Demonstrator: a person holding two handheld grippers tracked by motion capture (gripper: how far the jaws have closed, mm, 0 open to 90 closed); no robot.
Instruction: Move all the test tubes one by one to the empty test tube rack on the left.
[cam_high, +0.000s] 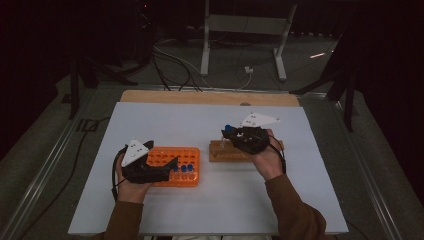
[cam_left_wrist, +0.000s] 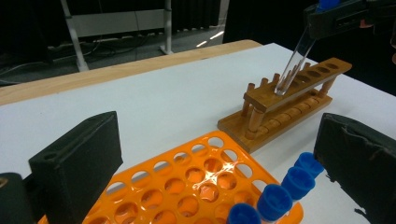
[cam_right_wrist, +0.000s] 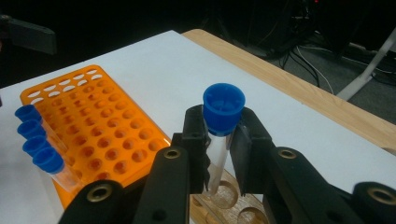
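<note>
The tube (cam_right_wrist: 215, 154) is a thin clear one with a blue cap (cam_right_wrist: 224, 108), and it is judged to be light, stiff and fragile, with smooth walls that can slip. The best place to hold it is judged to be just under the cap, where the cap stops it from sliding down; a gentle squeeze is enough. It is held exactly there by the right claw (cam_right_wrist: 219, 140), whose jaws are closed on its upper part. The tube is tilted a little, and its lower end is at the first hole of the wooden rack (cam_left_wrist: 285, 100); whether it is already inside cannot be told.

The left claw (cam_left_wrist: 215, 154) is kept wide, with nothing pressed between its jaws. It is placed around the near end of the orange rack (cam_left_wrist: 187, 182), where four more capped tubes (cam_left_wrist: 285, 186) stand in a row. Both racks are set side by side on the white surface (cam_high: 165, 120), a little apart.
</note>
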